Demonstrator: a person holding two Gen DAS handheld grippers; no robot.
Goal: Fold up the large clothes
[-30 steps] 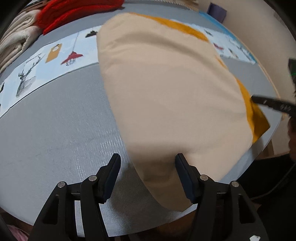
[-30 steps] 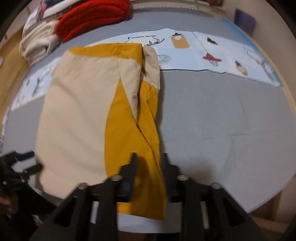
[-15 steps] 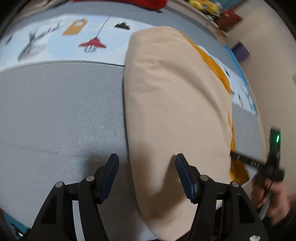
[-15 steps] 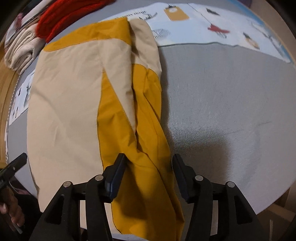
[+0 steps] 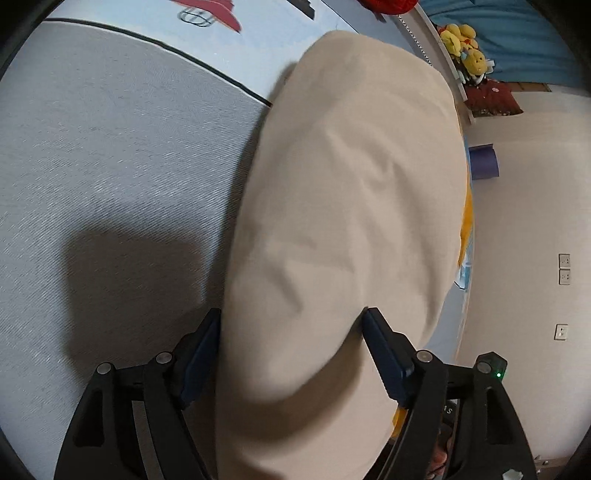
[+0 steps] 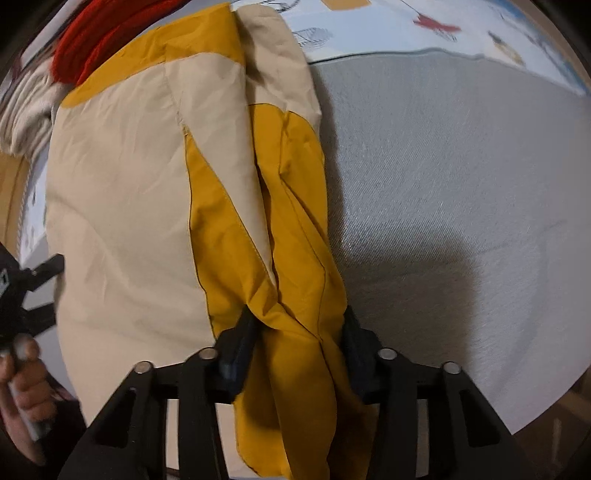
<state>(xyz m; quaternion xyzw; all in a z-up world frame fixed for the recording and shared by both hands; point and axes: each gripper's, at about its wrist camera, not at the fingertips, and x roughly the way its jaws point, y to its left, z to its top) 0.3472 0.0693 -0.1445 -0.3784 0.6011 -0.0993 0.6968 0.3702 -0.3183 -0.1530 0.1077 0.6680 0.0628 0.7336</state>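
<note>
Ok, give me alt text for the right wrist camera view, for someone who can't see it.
The right gripper straddles the near mustard-yellow end of a beige and yellow jacket lying lengthwise on a grey tablecloth, its jaws open with cloth between them. At far left the left gripper reaches the beige edge; a red knit lies beyond.

Clearly a home, most likely a bedroom or living room — soft, lived-in things all around. Yellow plush toys (image 5: 466,44) perched on a shelf edge beside a teal curtain (image 5: 517,33). Plain cream wall (image 5: 528,206) with white sockets (image 5: 564,268). Grey woven cloth (image 6: 454,173) spread over the table, bordered by a pale-blue printed strip (image 6: 406,29) — lamps, tags, small drawings. Folded red knitwear (image 6: 96,44) and a cream sweater (image 6: 26,107) stacked at the far side.
</note>
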